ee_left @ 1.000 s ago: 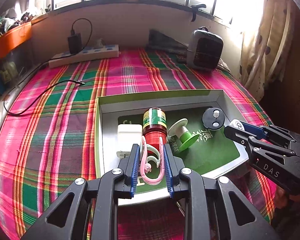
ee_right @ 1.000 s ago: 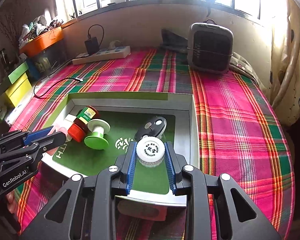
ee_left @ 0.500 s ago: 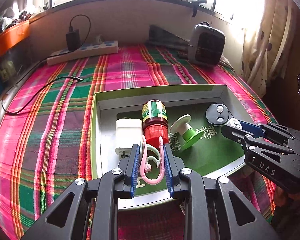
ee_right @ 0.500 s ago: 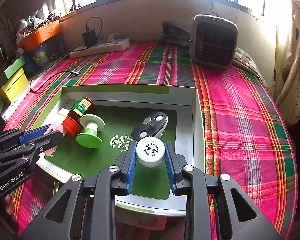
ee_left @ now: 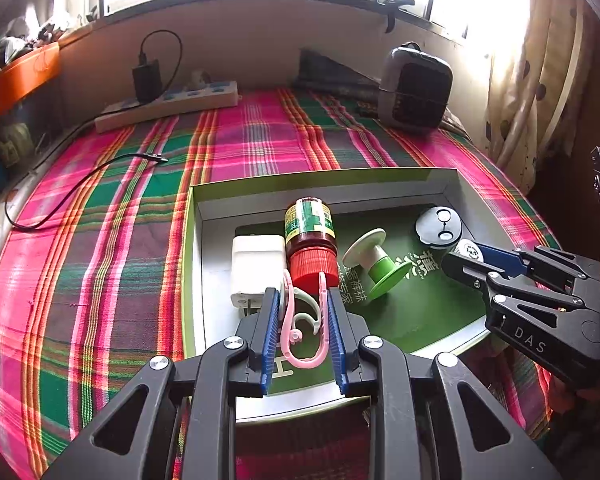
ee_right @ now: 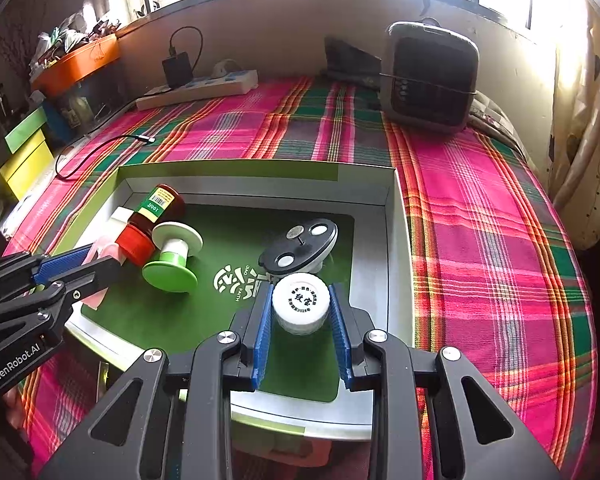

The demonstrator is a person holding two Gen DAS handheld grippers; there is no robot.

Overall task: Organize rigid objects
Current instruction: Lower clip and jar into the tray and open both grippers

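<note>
Both grippers carry loads over the shallow green-lined box (ee_right: 396, 240): left gripper (ee_left: 302, 320) clamps pink plastic hooks (ee_left: 300, 328), right gripper (ee_right: 302, 320) clamps a white-capped round jar (ee_right: 300, 306). Placing seems underway; next, lower and release.

woven plaid cloth (ee_left: 100, 240) (matt) under glossy cardboard tray (ee_left: 320, 184).

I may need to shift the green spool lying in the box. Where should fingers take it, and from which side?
Grip the spool by its narrow waist between the two flanges, coming from above. It lies on its side, so the waist is exposed and the flanges would stop it slipping.
</note>
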